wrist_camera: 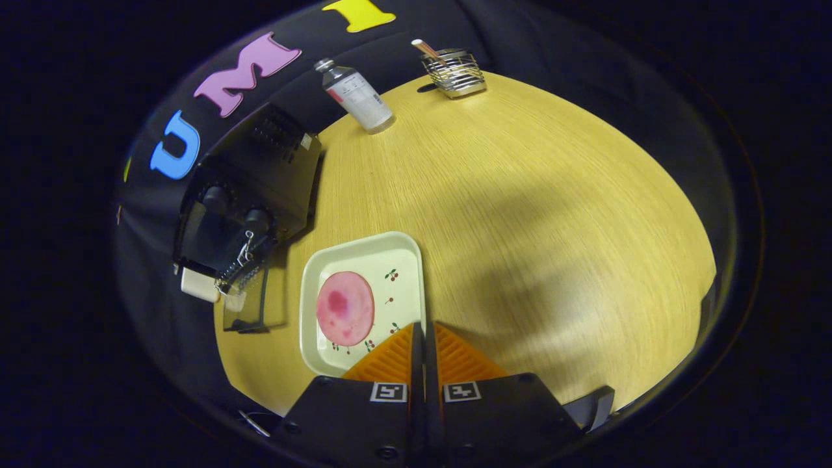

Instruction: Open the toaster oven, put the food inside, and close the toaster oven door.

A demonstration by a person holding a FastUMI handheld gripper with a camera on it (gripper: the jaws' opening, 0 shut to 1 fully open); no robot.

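- My gripper [424, 338], lower centre, is pressed closed, holding nothing.
- Toaster oven [250, 195] sits left, door down; pink food [345, 308] rests on tray [364, 253] beside it.
- I should open wide, approach low.

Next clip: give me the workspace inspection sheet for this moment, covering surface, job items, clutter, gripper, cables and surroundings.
Surface: wooden table, shadowed in the middle.
Job's things: black toaster oven at the table's edge, glass door hanging open; pink food slice lying on a white tray beside the oven.
Clutter: bottle and wire holder at the far side.
Gripper: gripper shut, holding nothing, fingertips over the tray's near corner.
Cables: nothing seen.
Surroundings: black cloth wall.
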